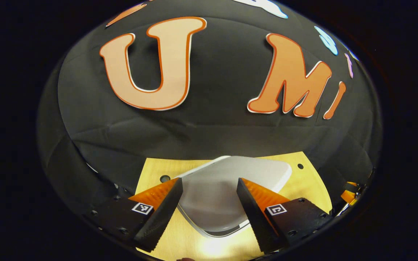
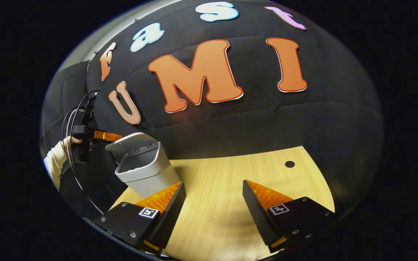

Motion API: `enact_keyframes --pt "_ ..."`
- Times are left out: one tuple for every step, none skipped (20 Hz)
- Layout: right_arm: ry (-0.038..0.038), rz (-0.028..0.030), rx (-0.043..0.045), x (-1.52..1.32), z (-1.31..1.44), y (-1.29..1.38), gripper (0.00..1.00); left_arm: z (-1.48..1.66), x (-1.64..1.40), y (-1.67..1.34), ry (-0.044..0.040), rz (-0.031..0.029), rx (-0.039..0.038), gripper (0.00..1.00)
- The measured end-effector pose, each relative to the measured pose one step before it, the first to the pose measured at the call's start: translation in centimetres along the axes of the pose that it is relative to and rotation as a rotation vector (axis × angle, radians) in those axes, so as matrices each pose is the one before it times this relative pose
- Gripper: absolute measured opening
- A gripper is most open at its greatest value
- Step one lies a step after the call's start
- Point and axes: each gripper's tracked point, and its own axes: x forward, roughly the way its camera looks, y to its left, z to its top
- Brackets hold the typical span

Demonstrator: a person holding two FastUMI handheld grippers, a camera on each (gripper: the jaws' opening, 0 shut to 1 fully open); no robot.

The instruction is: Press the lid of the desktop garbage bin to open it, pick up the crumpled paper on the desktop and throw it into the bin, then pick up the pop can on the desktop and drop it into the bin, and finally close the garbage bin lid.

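The white desktop bin (image 2: 147, 174) stands on the wooden table (image 2: 223, 203) at the left of the right gripper view, its lid (image 2: 131, 141) tilted up and partly raised over the opening. My left gripper (image 2: 111, 136), held by a hand in a white sleeve (image 2: 54, 159), hovers at the lid's raised edge. In the left gripper view the lid (image 1: 227, 188) lies just below and between the fingers of my left gripper (image 1: 209, 179), which is open. My right gripper (image 2: 214, 182) is open over bare table, to the right of the bin, holding nothing.
The black cloth wall closes off the back of the table. Small dark holes (image 2: 289, 164) (image 1: 164, 178) mark the tabletop near its far edge. Cables (image 2: 72, 119) trail from the left gripper.
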Motion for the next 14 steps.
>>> enact_keyframes --pt "0.0029 0.00121 -0.00029 -0.062 -0.125 -0.113 0.94 -0.741 0.298 -0.339 0.00705 -0.00144 0.00472 0.97" --pt "0.00281 0.00104 0.0001 -0.067 -0.105 -0.087 0.94 -1.025 -0.168 -0.007 0.01222 -0.00016 0.00779 0.97" --pt "0.00216 0.00125 -0.00002 -0.089 -0.042 -0.058 0.94 -0.695 0.107 -0.138 0.00876 -0.00211 0.00976 0.97" --pt "-0.00005 0.00081 0.00062 -0.067 -0.081 -0.084 0.94 -0.524 0.254 -0.222 0.00921 -0.00272 0.00728 0.97" --pt "0.00145 0.00078 0.00089 -0.034 -0.068 -0.001 0.94 -0.528 0.245 -0.354 0.01048 -0.0052 0.00955 0.97" --pt "0.00271 0.00105 0.00107 -0.044 -0.12 -0.048 0.94 -0.6 0.221 -0.247 0.00484 -0.00176 0.00762 0.97" --pt "0.00539 -0.00009 0.00112 0.092 -0.201 -0.083 0.94 -0.465 0.087 -0.331 0.00543 -0.00189 0.0035 0.97" --pt "0.00464 -0.00008 0.00118 -0.026 -0.232 -0.085 0.94 -0.603 -0.01 -0.132 0.00502 -0.00218 0.00117 0.97" --pt "0.00329 0.0002 0.00118 0.048 -0.056 -0.013 0.94 -0.289 0.087 -0.239 -0.00344 -0.00491 0.00054 0.97" --pt "0.00281 0.00091 0.0006 -0.113 -0.116 0.01 0.94 -0.319 0.071 -0.394 0.00172 -0.00824 0.0049 0.97" --pt "0.00188 0.00082 -0.00001 0.015 -0.044 -0.014 0.94 -0.483 0.243 -0.051 0.00816 0.00305 0.00816 0.97" --pt "0.00213 0.00013 0.00039 0.032 -0.097 -0.047 0.94 -0.557 0.327 -0.027 0.01528 0.00135 0.00819 0.97" --pt "0.00113 0.00166 0.00172 0.003 -0.01 0.062 0.94 -0.778 0.231 -0.006 0.02727 0.00753 0.00565 0.97" --pt "0.00106 -0.00115 0.00027 -0.057 -0.027 -0.047 0.94 -0.25 -0.102 -0.029 0.02205 0.00525 -0.00823 0.97"
